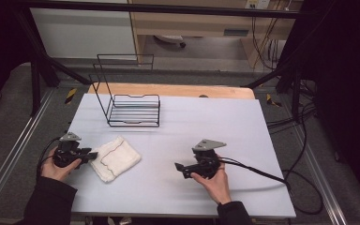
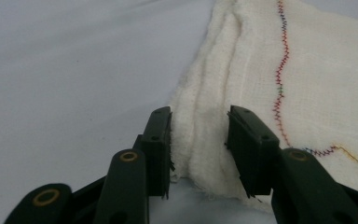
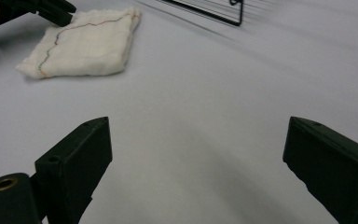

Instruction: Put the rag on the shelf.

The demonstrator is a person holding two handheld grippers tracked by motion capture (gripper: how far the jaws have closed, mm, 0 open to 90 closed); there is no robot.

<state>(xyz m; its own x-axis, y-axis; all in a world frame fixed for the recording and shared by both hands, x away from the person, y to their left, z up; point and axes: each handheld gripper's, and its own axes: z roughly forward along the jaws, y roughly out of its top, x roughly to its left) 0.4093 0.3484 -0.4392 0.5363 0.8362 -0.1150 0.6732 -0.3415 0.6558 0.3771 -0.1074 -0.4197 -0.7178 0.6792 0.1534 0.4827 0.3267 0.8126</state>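
White table [image 1: 178, 140] bearing a folded cloth [image 1: 116, 158] and wire rack [image 1: 133, 110].
Left gripper [image 2: 199, 140] is straddling the cloth's edge, contact unclear; right gripper [image 3: 198, 163] is hovering wide apart, tips cut off.

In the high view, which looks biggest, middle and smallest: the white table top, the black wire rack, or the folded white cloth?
1. White table top, biggest.
2. Black wire rack.
3. Folded white cloth with a stitched line, smallest, though nearer the camera.

One folded white cloth [image 1: 116, 158] lies on one white table [image 1: 178, 187]. One black wire rack [image 1: 130, 105] stands on it. Two handheld grippers are present, the left gripper [image 1: 93, 155] and the right gripper [image 1: 179, 167], each held by one hand, two hands altogether.
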